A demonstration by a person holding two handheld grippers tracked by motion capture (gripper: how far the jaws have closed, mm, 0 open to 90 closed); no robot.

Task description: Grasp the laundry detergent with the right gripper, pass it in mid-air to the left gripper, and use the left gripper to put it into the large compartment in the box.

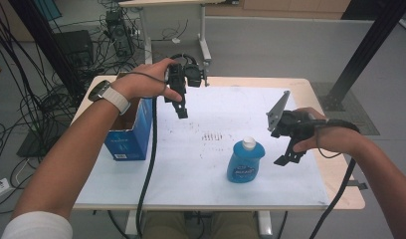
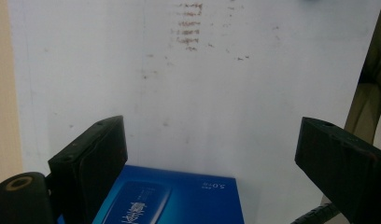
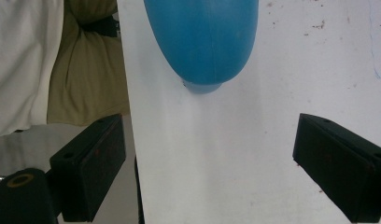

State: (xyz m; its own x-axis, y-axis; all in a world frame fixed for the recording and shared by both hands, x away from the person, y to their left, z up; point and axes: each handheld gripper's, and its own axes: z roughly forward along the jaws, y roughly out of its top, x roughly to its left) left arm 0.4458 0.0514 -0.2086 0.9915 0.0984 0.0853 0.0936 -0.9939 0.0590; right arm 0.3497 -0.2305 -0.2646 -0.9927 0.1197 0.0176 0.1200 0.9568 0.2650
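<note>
White sheeting covers the tabletop point(image 1: 201, 169), marked by a patch of brownish scuffs just behind the blue bottle point(image 1: 245, 162), the landmark here, which stands upright with its white cap on, toward the person's edge of the tabletop. Well to the left of the bottle stands a blue cardboard box point(image 1: 129, 137), open at the top, near the tabletop's left edge; in the left gripper view its blue printed side point(image 2: 172, 198) lies low between the jaws, below them and not touched. The left claw point(image 1: 181, 107) hangs in the air just beside the box's upper right corner, farther back than the bottle and to its left, jaws spread wide with nothing between them. The right claw point(image 1: 289, 154) hovers just to the right of the bottle, near it but apart, jaws likewise spread wide and holding nothing. In the right gripper view the bottle's rounded blue body point(image 3: 202, 39) sits ahead of the open jaws, clear of both, with bare white sheet between them.
</note>
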